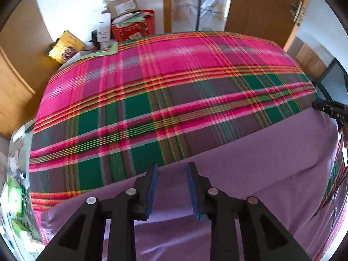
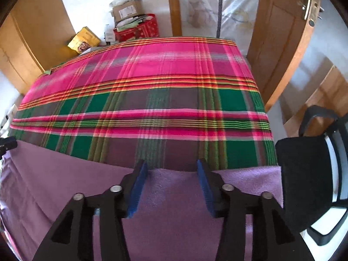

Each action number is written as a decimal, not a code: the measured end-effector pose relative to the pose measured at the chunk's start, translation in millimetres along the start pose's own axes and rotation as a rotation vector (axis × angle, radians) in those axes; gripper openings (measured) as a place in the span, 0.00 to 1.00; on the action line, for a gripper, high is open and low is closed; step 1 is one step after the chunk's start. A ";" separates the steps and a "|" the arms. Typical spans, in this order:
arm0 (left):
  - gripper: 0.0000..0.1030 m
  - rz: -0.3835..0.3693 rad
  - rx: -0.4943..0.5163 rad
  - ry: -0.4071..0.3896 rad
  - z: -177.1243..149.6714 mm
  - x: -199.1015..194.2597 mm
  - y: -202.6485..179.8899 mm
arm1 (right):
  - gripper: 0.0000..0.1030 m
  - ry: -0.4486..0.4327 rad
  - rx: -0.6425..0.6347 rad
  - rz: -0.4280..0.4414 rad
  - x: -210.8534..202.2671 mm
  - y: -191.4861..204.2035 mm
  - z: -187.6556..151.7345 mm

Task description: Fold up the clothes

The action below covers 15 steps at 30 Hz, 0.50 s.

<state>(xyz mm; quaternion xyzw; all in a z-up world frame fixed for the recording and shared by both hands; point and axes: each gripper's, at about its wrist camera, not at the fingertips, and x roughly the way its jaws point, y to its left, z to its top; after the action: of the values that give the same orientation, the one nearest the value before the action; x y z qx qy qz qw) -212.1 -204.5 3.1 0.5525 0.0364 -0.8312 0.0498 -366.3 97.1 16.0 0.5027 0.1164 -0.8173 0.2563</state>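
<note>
Both the left tongs [image 1: 171, 169] and right tongs [image 2: 171, 165] gape empty over the purple garment [image 1: 239, 174]; the right tongs' body reads "DAS".

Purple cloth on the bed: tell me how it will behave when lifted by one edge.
The purple cloth will probably be floppy: it lies flat with soft creases on the plaid blanket. Likely light, since it looks thin. It may drag, not slide.

Bright, even daylight is noted in both views. Motion blur is seen across the plaid blanket [image 1: 165, 91], chiefly in the left view. Strong fisheye bending and dark vignetted corners are recorded.
</note>
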 end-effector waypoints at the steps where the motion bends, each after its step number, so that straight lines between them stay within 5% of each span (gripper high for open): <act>1: 0.29 0.002 0.016 0.006 -1.4 2.7 -2.7 | 0.56 -0.002 -0.010 -0.003 0.5 2.8 0.2; 10: 0.30 0.070 0.126 -0.015 -5.3 5.5 -23.0 | 0.55 -0.036 -0.052 -0.054 1.0 17.7 -7.4; 13: 0.24 0.086 0.152 -0.018 -5.8 6.0 -29.9 | 0.39 -0.046 -0.058 -0.051 0.3 22.6 -9.5; 15: 0.07 0.096 0.169 -0.020 -6.1 6.3 -34.5 | 0.26 -0.046 -0.075 -0.043 -0.6 28.8 -12.1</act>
<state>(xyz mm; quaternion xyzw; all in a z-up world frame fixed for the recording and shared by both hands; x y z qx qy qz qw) -213.2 -169.9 -4.9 0.5475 -0.0610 -0.8335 0.0433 -341.4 78.5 12.8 0.4714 0.1517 -0.8290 0.2599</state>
